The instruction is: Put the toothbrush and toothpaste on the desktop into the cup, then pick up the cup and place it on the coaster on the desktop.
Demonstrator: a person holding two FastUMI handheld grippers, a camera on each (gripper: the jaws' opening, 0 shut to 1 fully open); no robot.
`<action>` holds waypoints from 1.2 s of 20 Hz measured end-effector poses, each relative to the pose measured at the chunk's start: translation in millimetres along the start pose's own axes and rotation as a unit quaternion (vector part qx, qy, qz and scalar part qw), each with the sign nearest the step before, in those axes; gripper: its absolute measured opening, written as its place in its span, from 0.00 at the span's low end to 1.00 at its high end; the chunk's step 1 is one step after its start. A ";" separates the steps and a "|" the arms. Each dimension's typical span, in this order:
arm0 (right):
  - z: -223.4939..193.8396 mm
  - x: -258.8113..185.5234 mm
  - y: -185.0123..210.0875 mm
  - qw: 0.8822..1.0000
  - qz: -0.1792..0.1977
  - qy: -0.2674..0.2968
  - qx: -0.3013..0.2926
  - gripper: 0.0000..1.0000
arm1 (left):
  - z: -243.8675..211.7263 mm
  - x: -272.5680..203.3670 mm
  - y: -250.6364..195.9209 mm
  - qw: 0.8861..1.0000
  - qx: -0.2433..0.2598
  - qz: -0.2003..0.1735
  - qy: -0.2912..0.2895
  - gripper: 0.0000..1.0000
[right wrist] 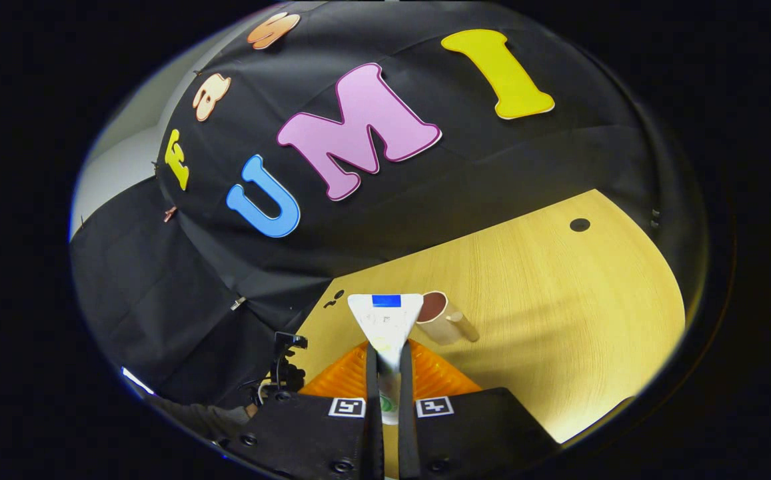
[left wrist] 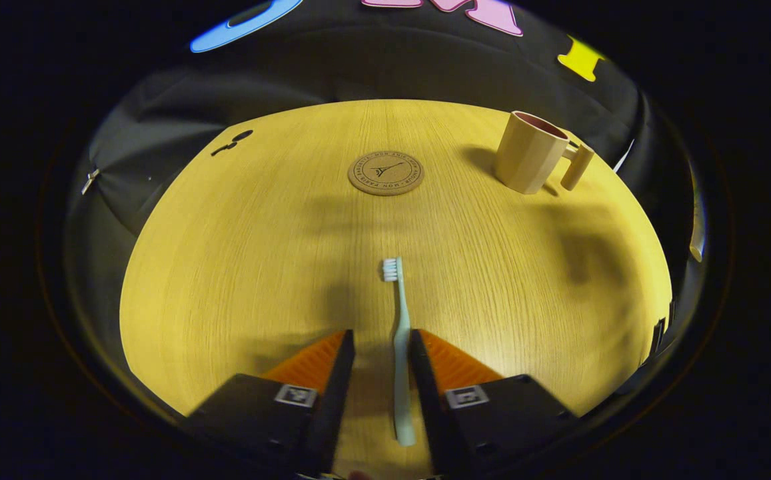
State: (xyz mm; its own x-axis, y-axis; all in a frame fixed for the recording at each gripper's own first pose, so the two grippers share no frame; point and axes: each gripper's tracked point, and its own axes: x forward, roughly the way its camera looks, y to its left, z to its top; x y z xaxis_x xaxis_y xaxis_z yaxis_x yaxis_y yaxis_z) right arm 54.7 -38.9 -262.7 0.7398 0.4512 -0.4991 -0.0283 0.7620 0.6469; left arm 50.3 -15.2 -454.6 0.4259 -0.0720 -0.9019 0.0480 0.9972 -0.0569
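A pale blue toothbrush (left wrist: 400,320) lies flat on the wooden table (left wrist: 225,267), bristle head pointing away from me. My left gripper (left wrist: 382,337) is open low over it, and the handle runs between the two fingers, close to the right-hand one. Farther back lie a round cork coaster (left wrist: 386,173) and, to its right, a beige cup (left wrist: 530,152) with a handle, standing upright. My right gripper (right wrist: 388,350) is shut on a white toothpaste tube (right wrist: 385,320), flat end pointing away from me. It holds the tube in the air, with the cup (right wrist: 438,317) just beyond and below it.
The table's curved far edge meets the black cloth wall. A round cable hole (right wrist: 580,225) sits near the table's far corner, and small dark marks (left wrist: 232,141) lie at its back left. Dark equipment (right wrist: 285,367) stands off the table's left side.
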 end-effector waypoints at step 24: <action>101.8 121.5 1.4 0.994 0.048 -0.068 -0.071 0.12 | 168.7 -168.5 -79.6 0.930 -0.153 -0.135 -0.307 0.06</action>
State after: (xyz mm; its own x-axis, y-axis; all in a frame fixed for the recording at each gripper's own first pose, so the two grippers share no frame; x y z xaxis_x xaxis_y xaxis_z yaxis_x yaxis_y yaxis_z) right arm 213.0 -30.3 -263.7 0.8126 0.4654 -0.3508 -0.1899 0.7806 0.5955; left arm 127.1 -85.6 -225.9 0.8760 -0.2232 -0.4276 0.0087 0.8936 -0.4487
